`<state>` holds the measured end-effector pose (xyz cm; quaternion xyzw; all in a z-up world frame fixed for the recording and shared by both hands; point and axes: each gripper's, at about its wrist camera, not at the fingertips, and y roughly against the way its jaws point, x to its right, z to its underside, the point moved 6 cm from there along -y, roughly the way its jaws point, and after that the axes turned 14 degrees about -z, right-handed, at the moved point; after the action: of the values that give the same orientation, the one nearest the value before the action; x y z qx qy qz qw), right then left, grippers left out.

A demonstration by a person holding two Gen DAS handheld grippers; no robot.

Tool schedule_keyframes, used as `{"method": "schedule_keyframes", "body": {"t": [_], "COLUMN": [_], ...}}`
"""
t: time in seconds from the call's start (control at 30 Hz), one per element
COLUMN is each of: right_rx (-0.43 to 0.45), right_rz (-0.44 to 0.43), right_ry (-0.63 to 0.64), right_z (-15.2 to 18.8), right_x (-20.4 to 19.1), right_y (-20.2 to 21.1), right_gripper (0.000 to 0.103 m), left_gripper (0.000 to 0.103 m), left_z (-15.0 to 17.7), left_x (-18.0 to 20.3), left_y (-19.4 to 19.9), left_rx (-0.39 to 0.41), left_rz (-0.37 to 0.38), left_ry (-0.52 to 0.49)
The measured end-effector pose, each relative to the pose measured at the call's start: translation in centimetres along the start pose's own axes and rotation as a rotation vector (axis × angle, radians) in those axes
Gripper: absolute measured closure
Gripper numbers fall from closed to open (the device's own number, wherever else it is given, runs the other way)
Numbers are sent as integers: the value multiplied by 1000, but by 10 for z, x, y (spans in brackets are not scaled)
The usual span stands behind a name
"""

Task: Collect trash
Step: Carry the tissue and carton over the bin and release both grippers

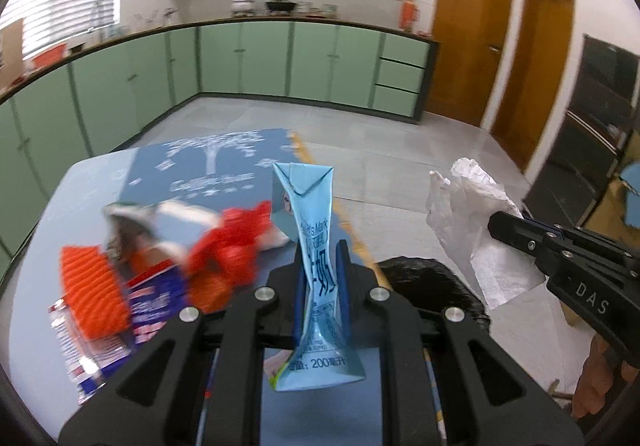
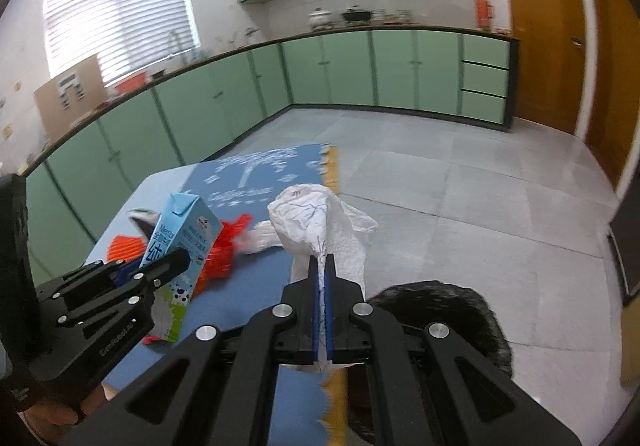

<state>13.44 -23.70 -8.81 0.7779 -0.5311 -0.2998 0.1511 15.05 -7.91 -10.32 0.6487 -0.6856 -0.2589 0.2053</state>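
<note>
My left gripper (image 1: 322, 252) is shut on a squashed light-blue milk carton (image 1: 310, 234) and holds it upright above the table; the carton also shows in the right wrist view (image 2: 182, 246). My right gripper (image 2: 322, 260) is shut on a crumpled white paper towel (image 2: 320, 230), which also shows in the left wrist view (image 1: 468, 222). Both are lifted near a black bin bag (image 2: 436, 310) at the table's right edge. More trash lies on the table: a red wrapper (image 1: 228, 250), an orange ridged piece (image 1: 94, 294) and a blue-and-white packet (image 1: 100, 342).
The table (image 1: 44, 226) carries a blue cloth with a white tree print (image 1: 208, 166). Green kitchen cabinets (image 1: 280, 58) run along the far wall, with wooden doors (image 1: 468, 34) at the right. Grey tiled floor (image 2: 480, 186) lies beyond the table.
</note>
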Motion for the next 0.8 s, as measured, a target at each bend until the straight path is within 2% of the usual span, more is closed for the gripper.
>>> {"method": "schedule_keyframes", "body": {"t": [0.27, 0.5, 0.73, 0.8], "right_rx": [1, -40, -81, -92], "right_rz": [144, 227, 256, 256], "right_ry": [-107, -205, -275, -282], "right_z": [21, 55, 83, 88], "right_x": [78, 134, 164, 166], "right_y": [20, 21, 15, 14], "right_gripper": [101, 101, 101, 101], "left_gripper": [90, 90, 88, 82], "left_z": [4, 23, 46, 48], "left_x": [80, 137, 168, 168], "left_y": [-22, -53, -83, -84], "left_rx": [-29, -100, -217, -219], "left_rz": [161, 271, 344, 341], "left_ry": [-112, -180, -212, -218]}}
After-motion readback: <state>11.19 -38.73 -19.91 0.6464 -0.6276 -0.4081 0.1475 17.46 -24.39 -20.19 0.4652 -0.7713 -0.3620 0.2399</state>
